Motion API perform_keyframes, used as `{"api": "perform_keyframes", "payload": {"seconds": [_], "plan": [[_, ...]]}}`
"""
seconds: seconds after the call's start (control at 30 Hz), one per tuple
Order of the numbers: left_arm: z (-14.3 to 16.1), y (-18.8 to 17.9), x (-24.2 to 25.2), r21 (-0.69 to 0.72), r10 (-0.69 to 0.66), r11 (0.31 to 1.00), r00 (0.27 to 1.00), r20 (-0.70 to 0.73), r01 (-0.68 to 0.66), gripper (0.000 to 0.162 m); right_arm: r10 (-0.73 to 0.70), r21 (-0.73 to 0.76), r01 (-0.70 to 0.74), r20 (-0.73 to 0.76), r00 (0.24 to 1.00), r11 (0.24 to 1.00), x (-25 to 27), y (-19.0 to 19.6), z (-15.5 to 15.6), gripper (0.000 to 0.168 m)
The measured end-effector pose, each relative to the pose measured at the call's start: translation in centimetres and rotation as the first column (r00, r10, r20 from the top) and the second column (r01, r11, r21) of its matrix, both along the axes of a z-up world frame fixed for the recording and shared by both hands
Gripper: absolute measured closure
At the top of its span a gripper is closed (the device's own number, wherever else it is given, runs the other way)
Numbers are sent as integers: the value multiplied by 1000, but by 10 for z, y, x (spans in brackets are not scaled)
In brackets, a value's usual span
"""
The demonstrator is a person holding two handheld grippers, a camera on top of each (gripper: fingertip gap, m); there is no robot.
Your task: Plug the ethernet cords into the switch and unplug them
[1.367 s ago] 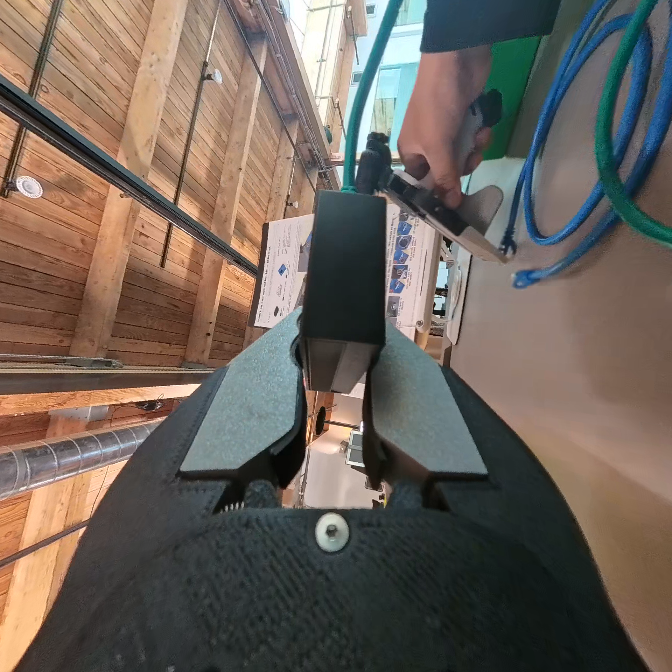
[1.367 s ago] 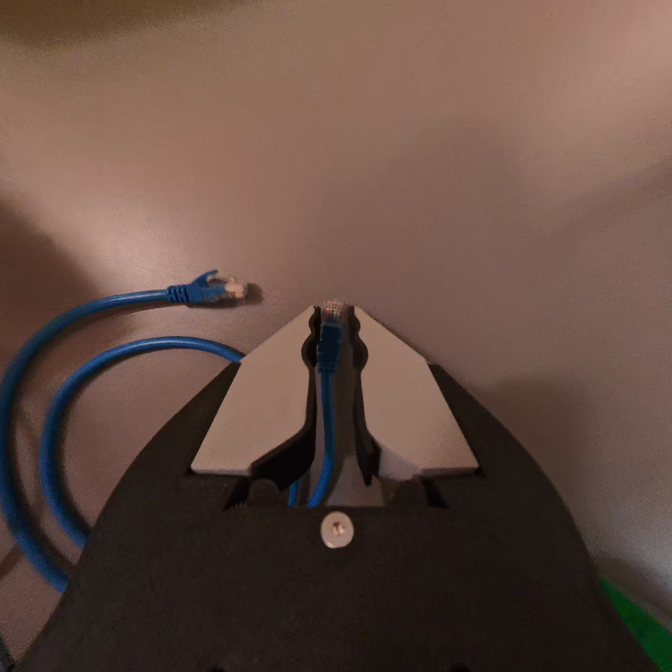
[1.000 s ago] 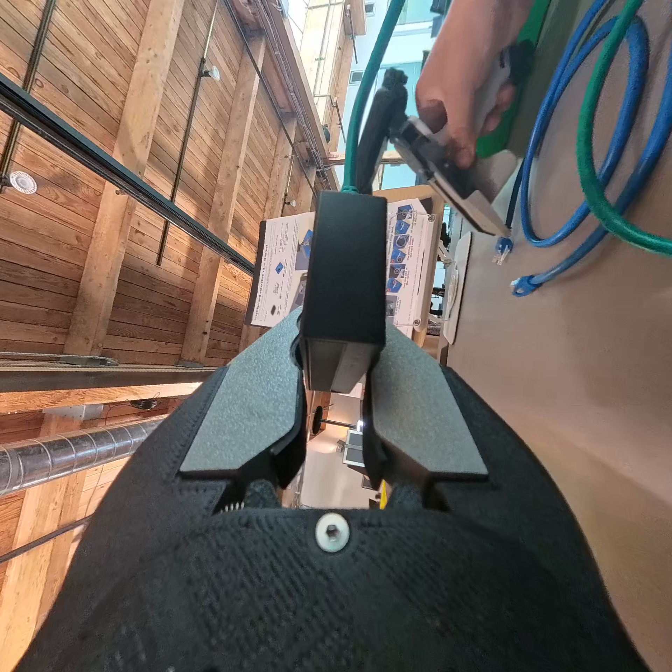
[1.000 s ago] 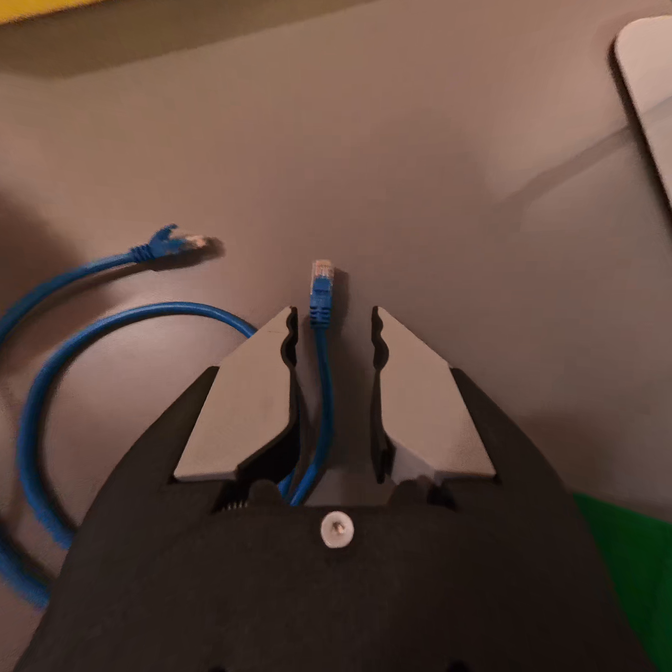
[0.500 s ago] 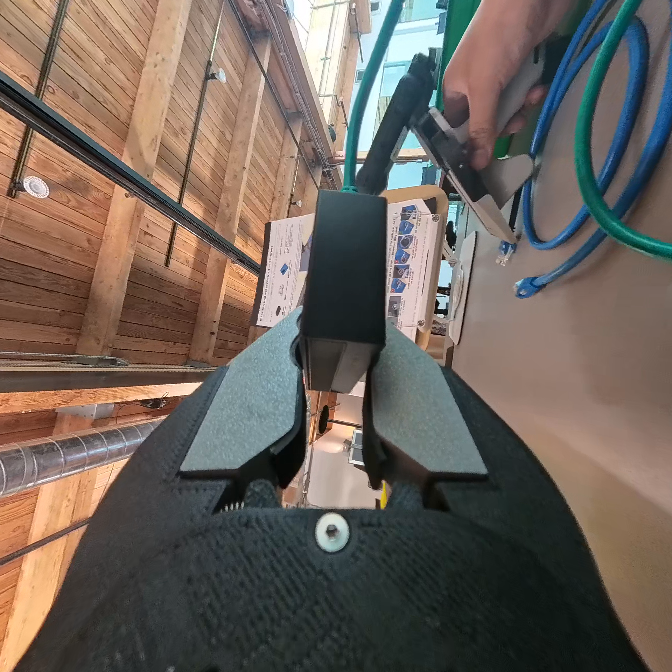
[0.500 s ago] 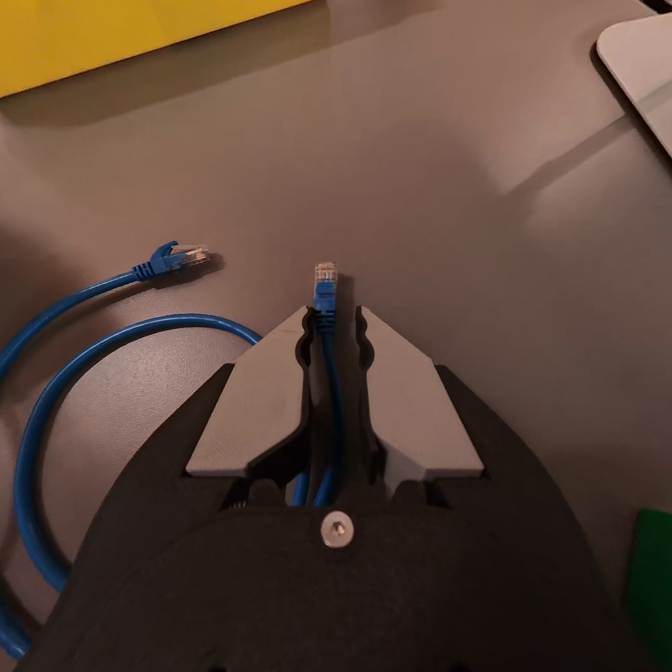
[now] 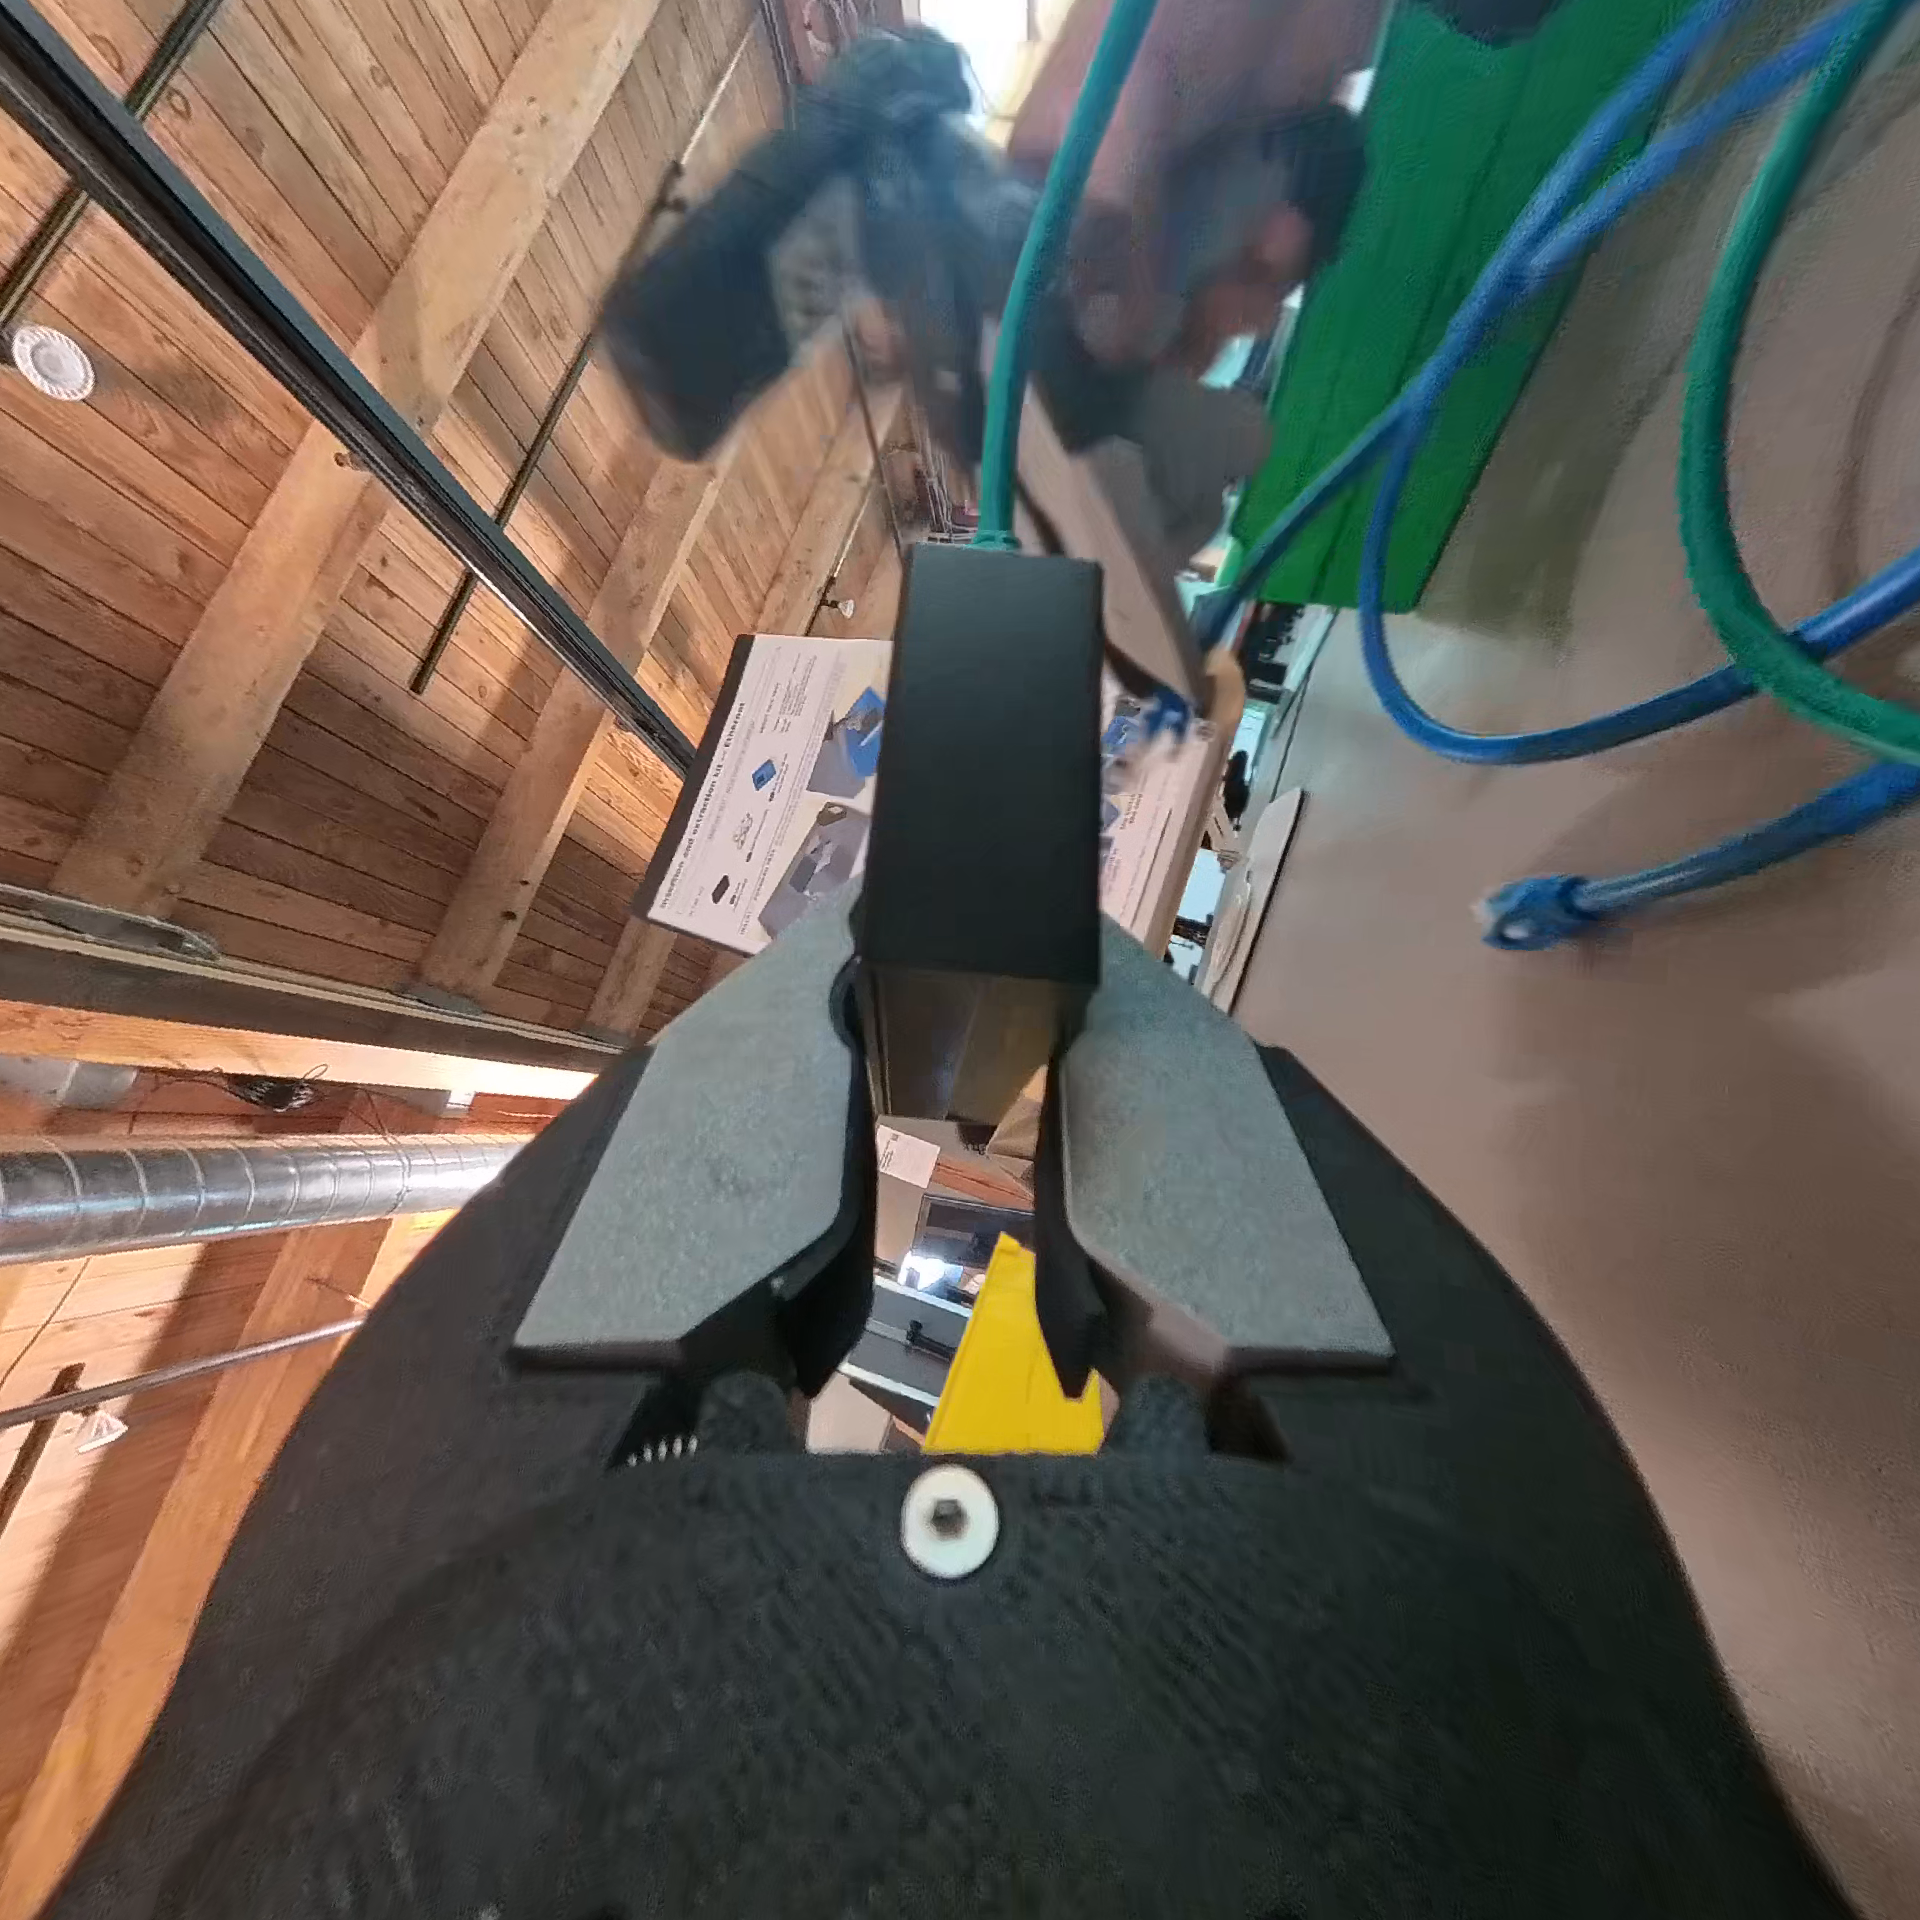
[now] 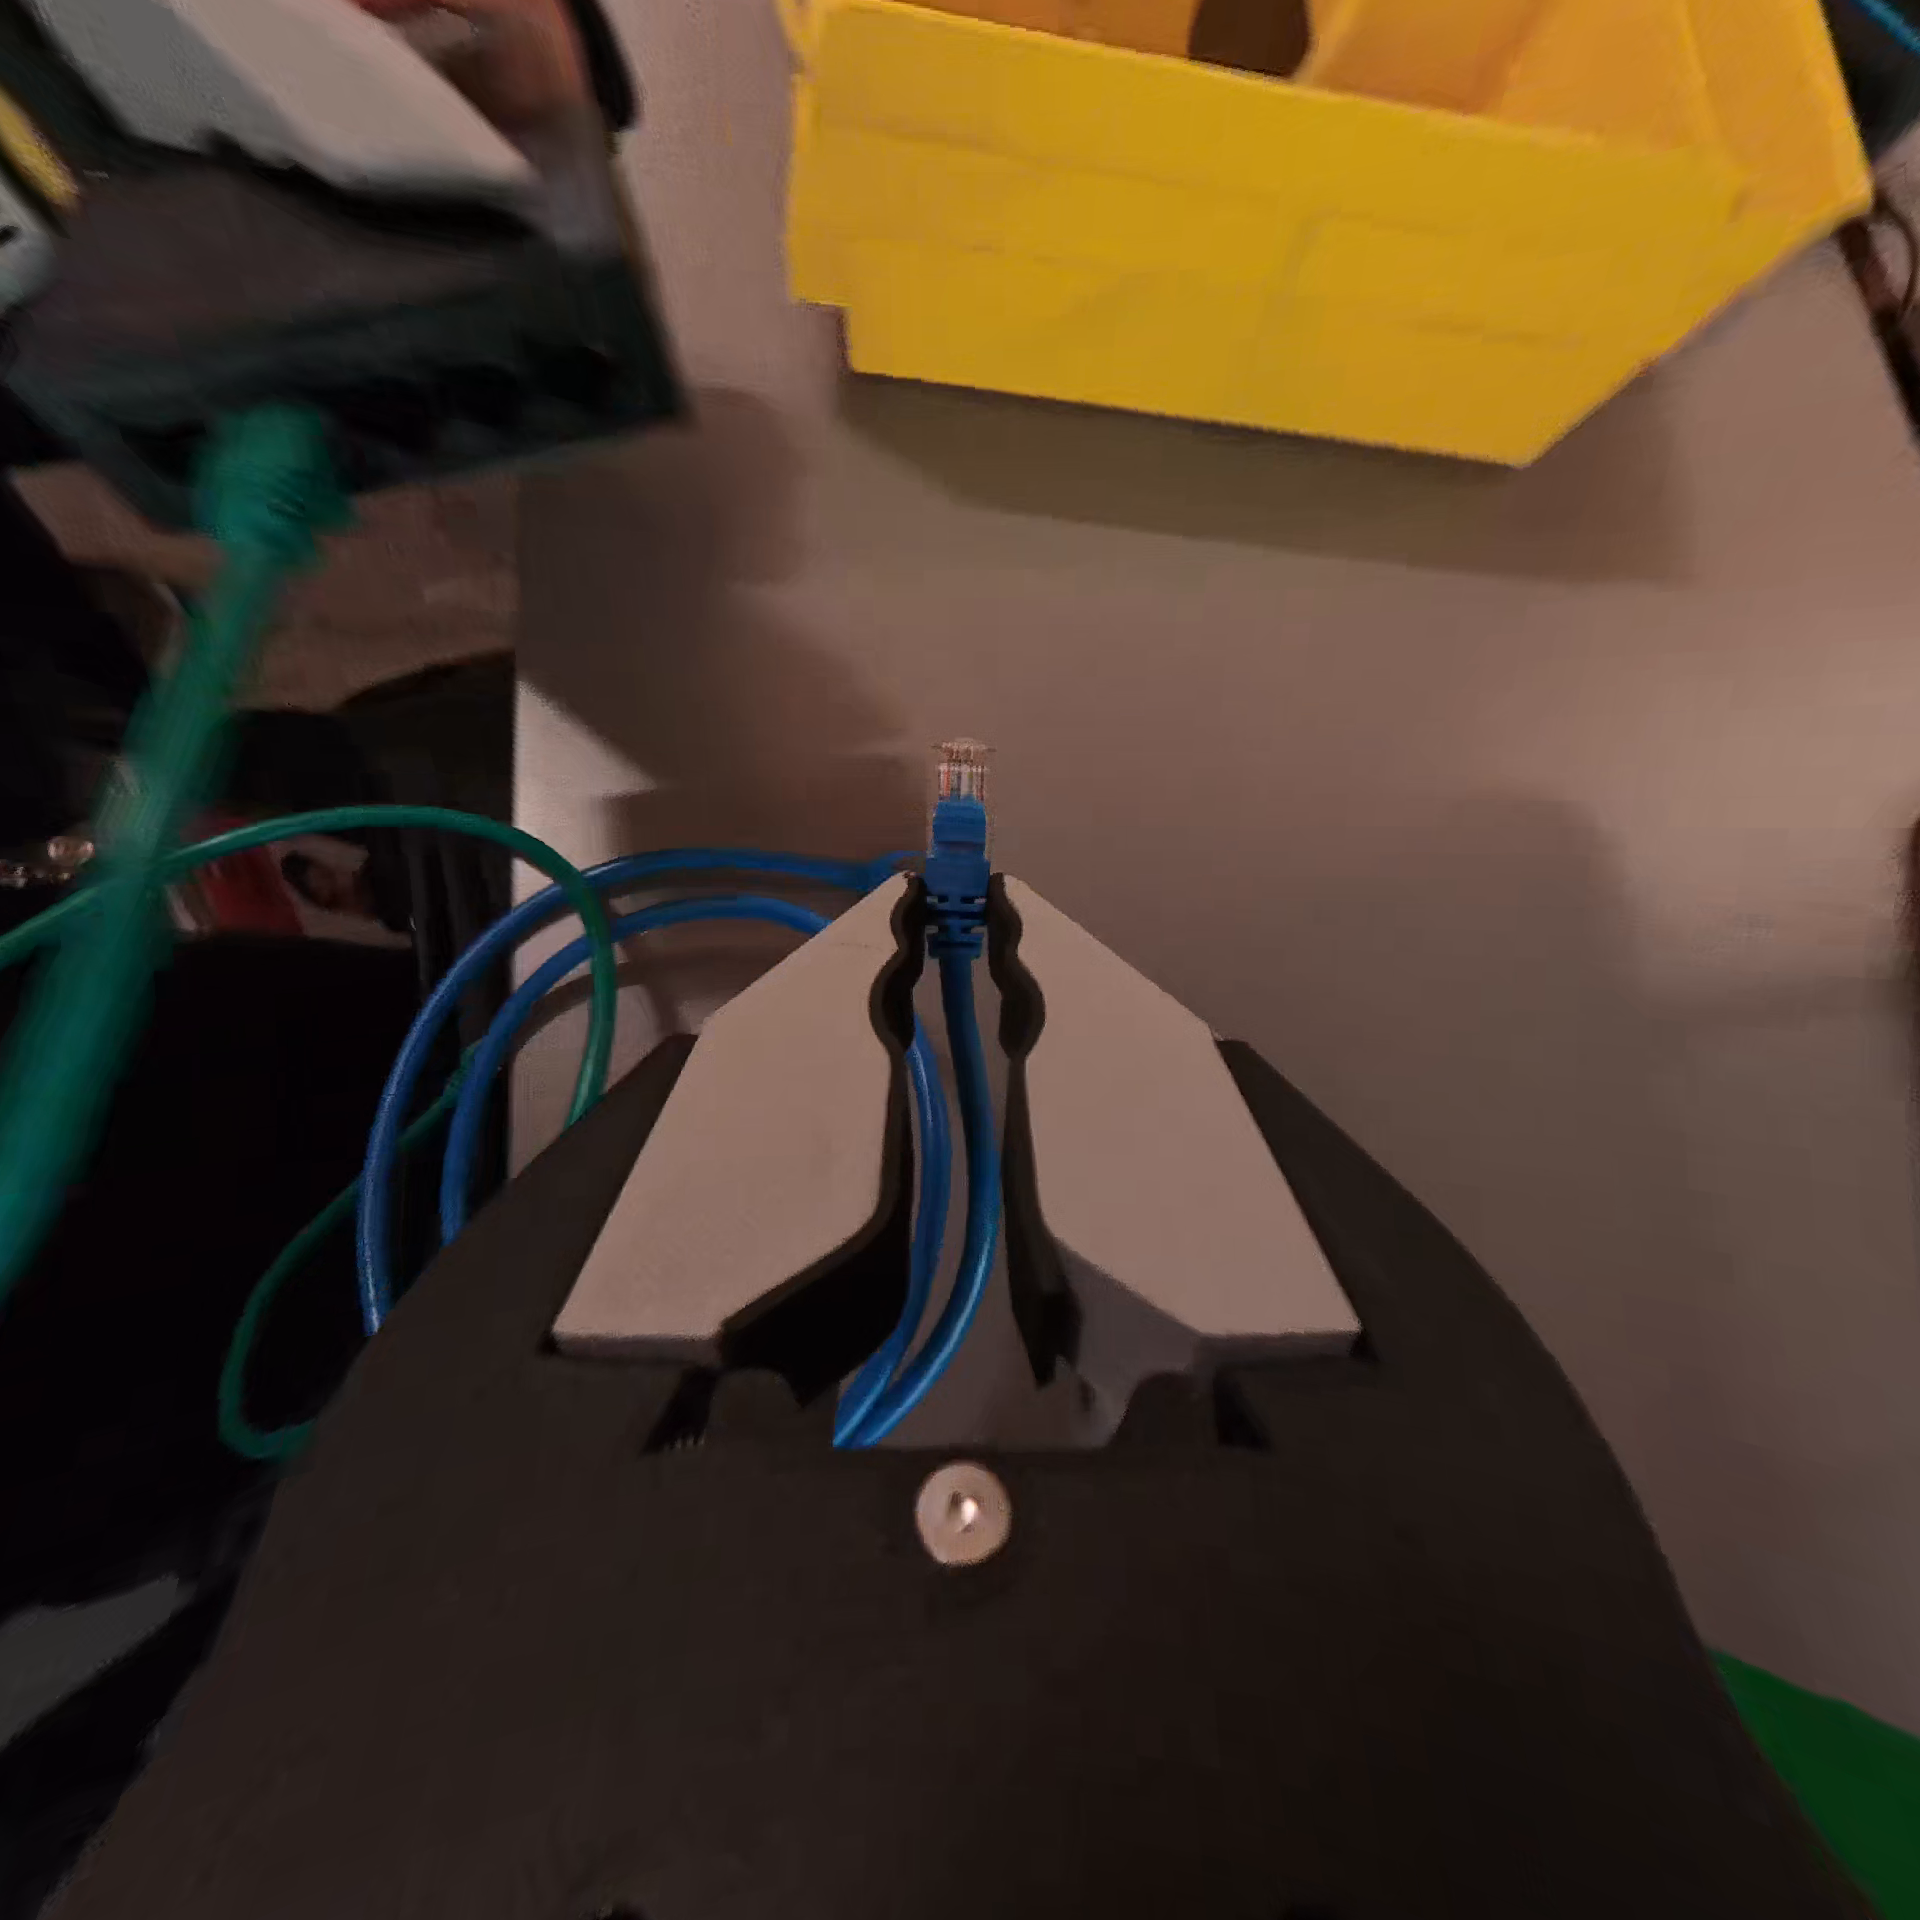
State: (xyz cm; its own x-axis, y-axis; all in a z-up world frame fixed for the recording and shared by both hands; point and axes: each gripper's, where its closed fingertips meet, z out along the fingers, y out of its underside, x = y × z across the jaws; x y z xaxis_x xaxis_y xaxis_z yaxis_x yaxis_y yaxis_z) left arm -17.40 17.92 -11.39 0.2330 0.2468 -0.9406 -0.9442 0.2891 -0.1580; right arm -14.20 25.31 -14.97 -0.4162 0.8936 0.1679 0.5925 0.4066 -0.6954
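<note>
Since half a second ago your right gripper (image 8: 961, 914) has closed the rest of the way onto the blue cord (image 8: 966, 1091) and lifted it off the counter (image 8: 1455, 987) — the view has swung up so the yellow bin (image 8: 1299, 270) now fills the top, beyond the plug. Its fingers (image 8: 769, 1122) pinch the blue strain-relief boot just behind the clear plug (image 8: 961, 769), which sticks out past the tips, pointing toward the bin. Cord runs back between the fingers in two strands and loops off to the left of the plug.

Your left gripper (image 7: 961, 997) is clamped on the black switch (image 7: 987, 758), same hold as before, fingers (image 7: 717, 1164) pressing its two sides at the near end. Switch is held in the air, long axis pointing away from the camera. Green cord (image 7: 1013, 312) is plugged into the switch's far end and arcs away above it. In the right wrist view the switch (image 8: 343, 301) shows blurred, up and left of the plug, green cord (image 8: 156, 769) hanging from it — well apart from the blue plug.

Second blue plug (image 7: 1532, 914) lies loose on the counter (image 7: 1558, 1299), right of the switch in the left wrist view. Right gripper (image 7: 852, 229) appears there as a blur beyond the switch; its state can't be read from that view.
</note>
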Motion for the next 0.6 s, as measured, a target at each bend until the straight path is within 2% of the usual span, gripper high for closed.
{"api": "perform_keyframes", "payload": {"seconds": [0.07, 0.23, 0.43, 0.6], "plan": [[-3, 1, 4, 5, -2, 1000, 1000, -23, 2, 135, 55, 82, -60, 55, 997, 995, 3, -23, 11, 160], [-4, -2, 13, 29, -6, 1000, 998, -66, 8, 135, 125, 176, -162, 205, 971, 971, 10, -58, 11, 160], [-8, -3, 21, 37, 5, 999, 991, -130, 0, 134, 124, 277, -213, 308, 943, 937, 17, -68, 7, 160], [-9, -3, 24, 46, 12, 999, 987, -163, -4, 134, 114, 297, -236, 377, 919, 925, 22, -71, 5, 160]]}}
